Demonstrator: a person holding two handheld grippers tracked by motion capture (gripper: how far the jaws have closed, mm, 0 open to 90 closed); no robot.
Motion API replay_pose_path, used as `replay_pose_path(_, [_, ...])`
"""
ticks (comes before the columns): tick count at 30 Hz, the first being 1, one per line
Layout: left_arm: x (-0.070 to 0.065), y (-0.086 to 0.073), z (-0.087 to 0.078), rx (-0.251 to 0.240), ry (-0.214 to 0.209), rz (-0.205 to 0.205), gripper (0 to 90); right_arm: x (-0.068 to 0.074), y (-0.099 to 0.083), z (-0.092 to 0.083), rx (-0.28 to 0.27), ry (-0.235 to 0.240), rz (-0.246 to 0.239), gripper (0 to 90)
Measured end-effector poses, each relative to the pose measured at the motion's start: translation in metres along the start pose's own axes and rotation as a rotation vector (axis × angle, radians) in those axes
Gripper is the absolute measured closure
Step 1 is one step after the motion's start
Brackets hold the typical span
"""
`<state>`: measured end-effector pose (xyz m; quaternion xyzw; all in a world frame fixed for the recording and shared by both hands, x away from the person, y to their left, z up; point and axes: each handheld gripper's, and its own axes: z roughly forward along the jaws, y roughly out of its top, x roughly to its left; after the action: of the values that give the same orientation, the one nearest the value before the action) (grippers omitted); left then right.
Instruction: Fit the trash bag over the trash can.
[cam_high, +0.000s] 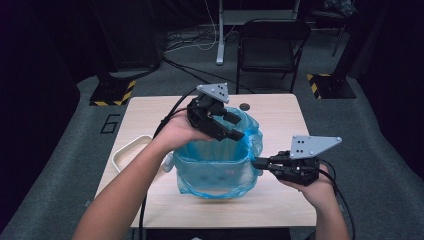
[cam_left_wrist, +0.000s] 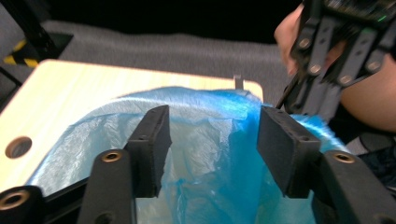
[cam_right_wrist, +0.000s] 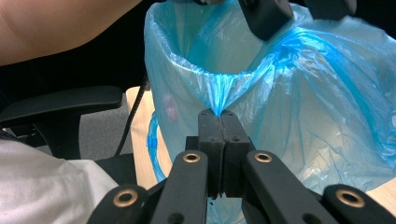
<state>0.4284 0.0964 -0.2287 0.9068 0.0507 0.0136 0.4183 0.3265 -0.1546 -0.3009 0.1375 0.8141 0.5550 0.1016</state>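
One pale wooden table (cam_high: 280, 200) carries everything, and places here are given from the blue bag, which stands at the table's middle, toward the person's edge.

The blue bag (cam_high: 220, 170) is a single thin, translucent plastic liner, crinkled and glossy. It is fitted into one pale bin (cam_high: 210, 172) whose walls show dimly through the film. The bag's mouth stands open, its far edge rising in a loose peak, while its lower edge spills out in a ruffle around the bin's base.

Two grippers are in play. The left gripper (cam_high: 231, 125) hangs over the bag's open mouth, at its far side, with its jaws spread and only film showing behind them; in the left gripper view the pads (cam_left_wrist: 152, 147) stand apart above the liner. The right gripper (cam_high: 260, 163) sits just beside the bag's near right rim, its jaws pressed together and pinching a gathered tuft of the film, pulled taut in the right gripper view (cam_right_wrist: 218, 135).

One shallow white tray (cam_high: 127, 152) lies to the bag's left, near it, partly crossed by the left forearm. One round hole (cam_high: 244, 106) in the tabletop lies beyond the bag. One dark folding chair (cam_high: 272, 50) stands well beyond it on the floor.
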Motion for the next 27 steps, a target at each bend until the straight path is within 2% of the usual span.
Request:
replay_pose_path(4, [0.005, 0.0, 0.01, 0.054, 0.008, -0.005, 50.4, 0.001, 0.0, 0.0, -0.002, 0.001, 0.0, 89.5])
replay_pose_path(8, [0.008, -0.002, 0.016, 0.112, 0.007, 0.004, 73.6, 0.001, 0.0, 0.001, -0.002, 0.005, -0.004, 89.8])
replay_pose_path(10, [0.009, -0.002, 0.019, 0.139, 0.014, 0.003, 80.5, 0.001, 0.0, 0.001, 0.0, 0.01, -0.008, 90.0])
replay_pose_path(13, [0.01, -0.001, 0.023, 0.162, 0.03, 0.003, 85.9, 0.002, 0.0, 0.002, 0.011, 0.02, -0.011, 90.0])
replay_pose_path(18, [0.017, 0.002, 0.029, 0.192, 0.054, -0.026, 87.1, 0.005, 0.0, 0.001, 0.031, 0.039, -0.022, 90.0])
replay_pose_path(22, [0.024, 0.001, 0.034, 0.227, 0.076, -0.049, 87.2, 0.008, 0.001, 0.001, 0.039, 0.084, -0.034, 90.0])
replay_pose_path(27, [0.031, 0.001, 0.041, 0.254, 0.082, -0.059, 87.0, 0.009, -0.001, 0.004, 0.092, 0.119, -0.049, 90.0])
